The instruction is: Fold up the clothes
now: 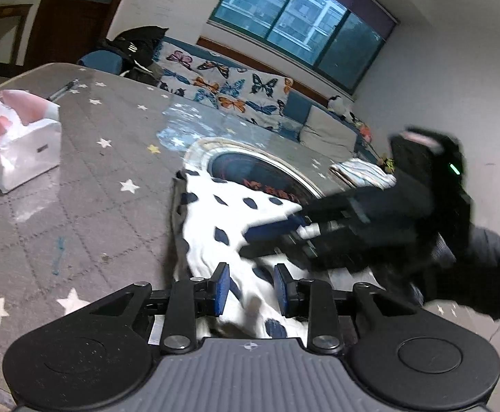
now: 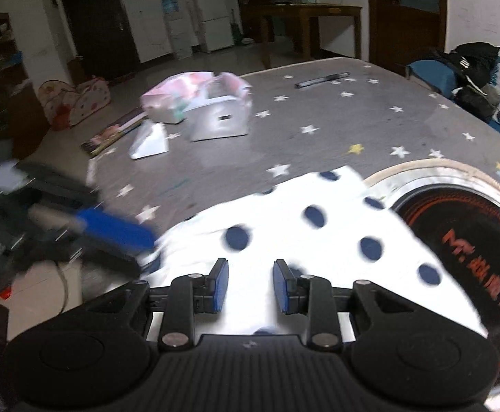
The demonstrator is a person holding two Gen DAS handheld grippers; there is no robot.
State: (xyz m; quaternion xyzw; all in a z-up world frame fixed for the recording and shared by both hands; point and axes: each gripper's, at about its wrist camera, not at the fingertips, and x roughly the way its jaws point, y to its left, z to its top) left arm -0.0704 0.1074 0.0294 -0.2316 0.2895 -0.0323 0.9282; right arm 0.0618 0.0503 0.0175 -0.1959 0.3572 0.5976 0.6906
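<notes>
A white garment with dark blue dots (image 1: 222,213) lies crumpled on the grey star-patterned table cover (image 1: 78,206), partly over a round dark inset with red lettering (image 1: 257,171). My left gripper (image 1: 251,288) holds a raised, bunched fold of it between its blue pads. From the right, my blurred right gripper (image 1: 277,221) is shut on the garment's edge. In the right wrist view the dotted garment (image 2: 318,240) fills the space between and below the right gripper (image 2: 251,286). The left gripper (image 2: 145,252) meets the cloth's left edge there.
A white and pink bag (image 1: 20,144) stands on the table's far left, with white paper (image 2: 148,142) and a dark bar (image 2: 322,80) nearby. A folded striped stack (image 1: 363,171) lies behind the right hand. A butterfly-print sofa (image 1: 233,82) runs along the table's far side.
</notes>
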